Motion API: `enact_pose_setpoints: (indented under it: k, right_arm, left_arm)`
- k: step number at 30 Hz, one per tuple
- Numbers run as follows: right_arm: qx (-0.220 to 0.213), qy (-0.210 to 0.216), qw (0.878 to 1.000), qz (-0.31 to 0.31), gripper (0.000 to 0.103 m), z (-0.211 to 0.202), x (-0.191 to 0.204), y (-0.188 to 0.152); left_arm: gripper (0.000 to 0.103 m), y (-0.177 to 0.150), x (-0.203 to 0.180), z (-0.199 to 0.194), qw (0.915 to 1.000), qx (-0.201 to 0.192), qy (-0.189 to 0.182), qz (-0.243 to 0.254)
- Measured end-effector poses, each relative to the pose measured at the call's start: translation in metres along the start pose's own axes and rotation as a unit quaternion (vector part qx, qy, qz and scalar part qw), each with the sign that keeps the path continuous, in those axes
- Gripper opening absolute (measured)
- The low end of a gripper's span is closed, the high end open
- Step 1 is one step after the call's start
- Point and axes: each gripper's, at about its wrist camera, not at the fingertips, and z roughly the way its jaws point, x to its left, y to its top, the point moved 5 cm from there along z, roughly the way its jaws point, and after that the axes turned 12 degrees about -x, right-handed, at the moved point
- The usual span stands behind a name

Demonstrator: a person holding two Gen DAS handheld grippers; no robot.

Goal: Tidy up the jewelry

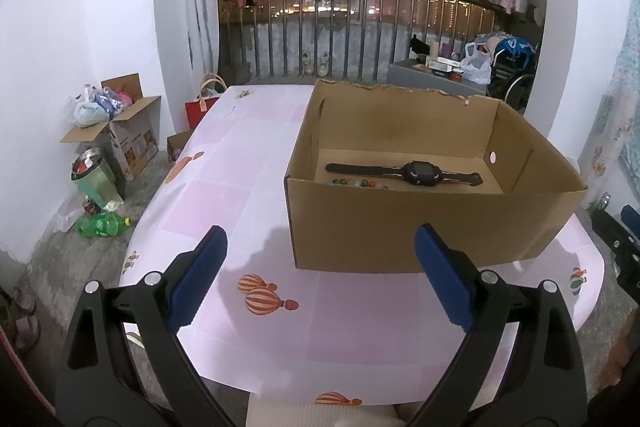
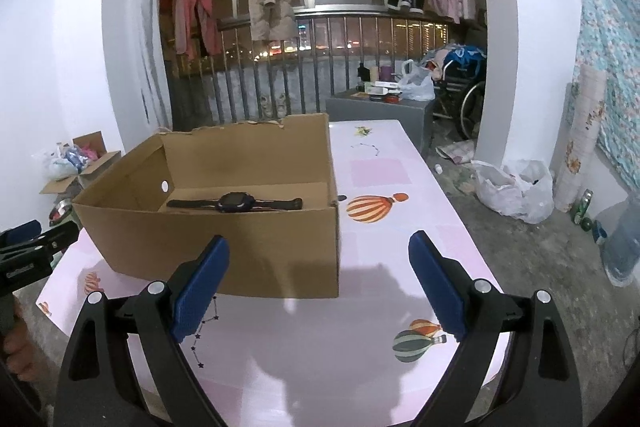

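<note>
One watch (image 1: 416, 172), black strap laid out flat, dark face near the middle, on the floor of the cardboard box (image 1: 400, 227). Same watch shows in the right wrist view (image 2: 236, 203). Just in front of it, a row of small coloured beads (image 1: 356, 183) along the near inside wall: roughly eight visible, count unsure since the box edge cuts off part of the row and they're tiny. Beads hidden in the right view.

One box, open top, torn back edge, one round hole in a side wall. It sits on the pink table (image 1: 248, 155) printed with hot-air balloons.

Two grippers, both empty. Left gripper (image 1: 320, 247): blue pads spread wide, nothing between them, hovering over the table in front of the box's near wall. Watch is inside the box, beyond that wall and slightly right of the gap's centre, well apart from the fingers. Right gripper (image 2: 318, 251): also spread wide, nothing gripped, pointing at the box's near right corner. Watch lies left of and beyond it, apart, no contact.

Each gripper shows at the edge of the other's view: the right gripper on the right side of the left view, the left gripper on the left side of the right view, with part of a hand (image 2: 18, 351) under it.
</note>
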Motion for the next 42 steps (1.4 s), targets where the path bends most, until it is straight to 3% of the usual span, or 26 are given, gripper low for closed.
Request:
enact_pose_setpoints:
  k: [13,42]
  right_arm:
    - [0.017,-0.002,1.0,0.008,0.089,0.004,-0.006,0.001]
    - [0.019,-0.041,0.999,0.007,0.089,-0.011,-0.041,0.002]
  left_arm:
    - [0.091,-0.005,-0.003,-0.001,0.999,0.041,0.002,0.018]
    - [0.092,-0.003,-0.013,0.002,0.9996,0.022,-0.006,0.016]
